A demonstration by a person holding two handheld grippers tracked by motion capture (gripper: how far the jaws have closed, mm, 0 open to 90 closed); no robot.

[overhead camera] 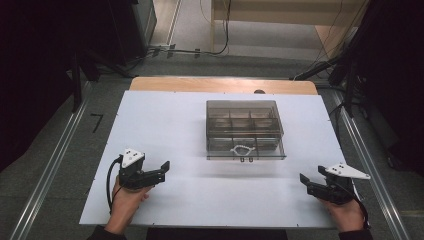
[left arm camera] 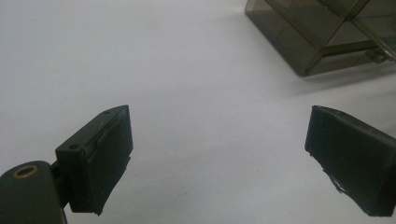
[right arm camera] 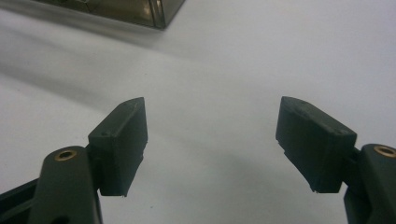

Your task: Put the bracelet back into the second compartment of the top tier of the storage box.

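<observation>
A smoky clear plastic organiser box (overhead camera: 244,128) with several compartments sits mid-table, its lid down and a white latch (overhead camera: 242,149) at its front. A corner of the box (left arm camera: 327,37) shows at the upper right of the left gripper view, and its edge (right arm camera: 140,11) at the top of the right gripper view. My left gripper (overhead camera: 159,169) rests near the front left of the table, open, with nothing between its jaws (left arm camera: 217,154). My right gripper (overhead camera: 306,181) sits at the front right, also open and empty (right arm camera: 212,140). Both are well apart from the box.
The white tabletop (overhead camera: 165,125) spreads around the box, with a wooden edge (overhead camera: 220,85) at the far side. Metal rails (overhead camera: 45,175) run along the floor on both sides. Cables (overhead camera: 200,50) lie on the floor beyond the table.
</observation>
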